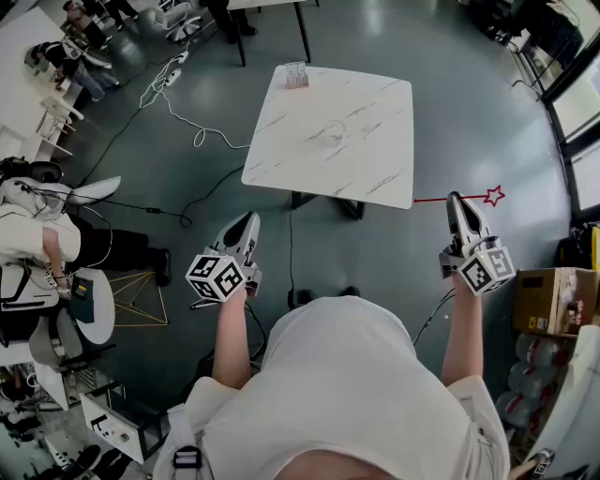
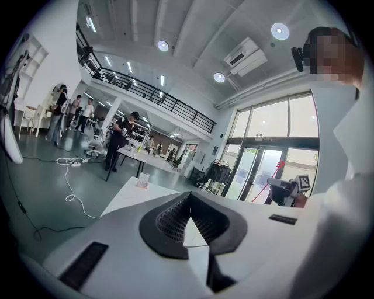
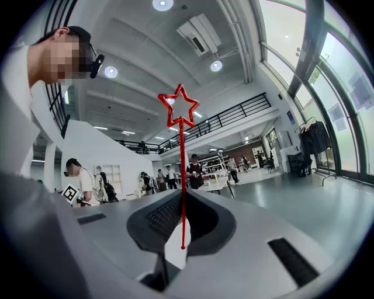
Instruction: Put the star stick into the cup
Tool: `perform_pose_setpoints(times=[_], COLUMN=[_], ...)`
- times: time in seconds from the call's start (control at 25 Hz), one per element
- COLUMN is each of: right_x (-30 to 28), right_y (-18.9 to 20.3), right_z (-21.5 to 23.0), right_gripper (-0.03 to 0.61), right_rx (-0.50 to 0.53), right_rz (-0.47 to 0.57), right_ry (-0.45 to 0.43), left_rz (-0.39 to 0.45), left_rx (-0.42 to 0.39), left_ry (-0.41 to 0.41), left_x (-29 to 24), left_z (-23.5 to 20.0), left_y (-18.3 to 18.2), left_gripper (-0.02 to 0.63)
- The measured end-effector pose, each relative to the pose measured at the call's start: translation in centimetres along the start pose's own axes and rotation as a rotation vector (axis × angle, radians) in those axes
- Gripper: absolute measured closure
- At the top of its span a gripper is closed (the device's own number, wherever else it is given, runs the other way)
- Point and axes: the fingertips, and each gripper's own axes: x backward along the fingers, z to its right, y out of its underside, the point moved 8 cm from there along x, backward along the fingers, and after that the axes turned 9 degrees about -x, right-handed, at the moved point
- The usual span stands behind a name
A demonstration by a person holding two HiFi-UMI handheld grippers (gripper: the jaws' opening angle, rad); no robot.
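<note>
A red star stick [image 1: 469, 198] is held level in my right gripper [image 1: 455, 198], its star [image 1: 494, 195] pointing right, off the table's right side. In the right gripper view the stick [image 3: 182, 175] rises straight from between the jaws of my right gripper [image 3: 182, 194], which is shut on it, up to the star [image 3: 179, 105]. A small pale cup [image 1: 297, 75] stands at the far left corner of the white marble table [image 1: 366, 159]. My left gripper [image 1: 250, 218] hovers before the table's near left corner, shut and holding nothing. The left gripper view shows that gripper [image 2: 189, 197] and, beyond it, the cup [image 2: 142, 182].
Cables [image 1: 178, 112] trail over the grey floor left of the table. A cardboard box [image 1: 547, 298] and water bottles [image 1: 530, 375] sit at the right by the windows. People work at desks [image 1: 56, 66] on the left, and another table [image 1: 272, 19] stands behind.
</note>
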Motion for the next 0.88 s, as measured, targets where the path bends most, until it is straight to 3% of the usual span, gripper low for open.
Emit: perform_pose_setpoints(times=[0.88], right_x=[0.5], right_y=[0.6], right_z=[-1.8], right_gripper=[0.548], right_rx=[-0.022], right_rz=[-0.002], right_ry=[0.008], left_rz=[-0.02], left_rx=[0.013], left_ry=[0.031], left_x=[0.6], left_z=[-0.5], left_y=[0.7], left_gripper=[0.6])
